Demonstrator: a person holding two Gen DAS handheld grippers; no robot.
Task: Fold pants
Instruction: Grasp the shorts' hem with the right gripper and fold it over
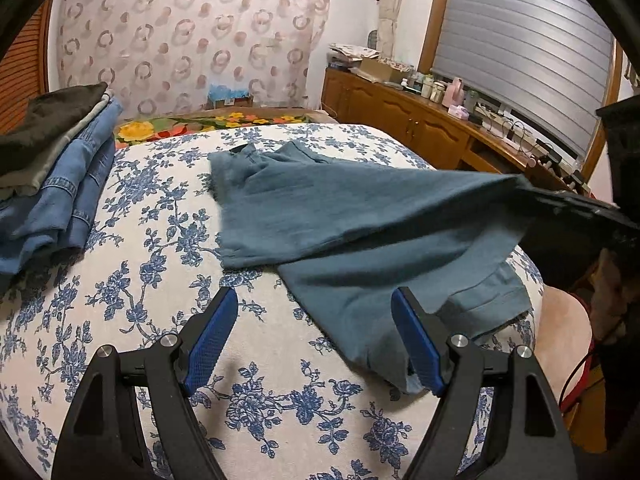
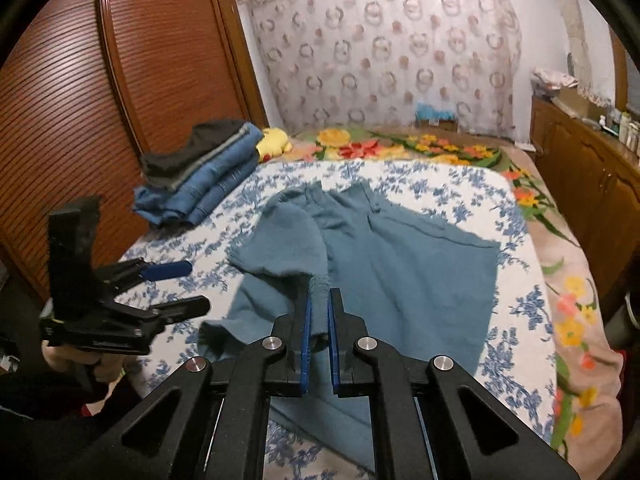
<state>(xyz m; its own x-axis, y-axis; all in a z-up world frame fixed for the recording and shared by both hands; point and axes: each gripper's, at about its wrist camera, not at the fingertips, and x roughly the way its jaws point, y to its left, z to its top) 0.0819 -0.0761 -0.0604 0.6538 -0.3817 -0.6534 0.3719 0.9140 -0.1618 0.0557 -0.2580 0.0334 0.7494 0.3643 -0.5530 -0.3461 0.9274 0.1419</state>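
Observation:
Teal pants (image 1: 352, 216) lie on a bed with a blue floral sheet (image 1: 160, 208). They also show in the right wrist view (image 2: 400, 264). My right gripper (image 2: 319, 300) is shut on a fold of the pants' cloth and lifts one leg above the rest. In the left wrist view it appears at the right edge (image 1: 560, 200) with the cloth stretched to it. My left gripper (image 1: 316, 312) is open and empty, low over the sheet beside the pants' near hem. It shows in the right wrist view at the left (image 2: 180, 284).
A stack of folded jeans and dark clothes (image 1: 52, 172) sits at the bed's far left, also in the right wrist view (image 2: 200, 176). A flowered blanket (image 2: 400, 144) lies beyond. A wooden wardrobe (image 2: 100, 100) stands left, a wooden cabinet (image 1: 400, 116) with clutter right.

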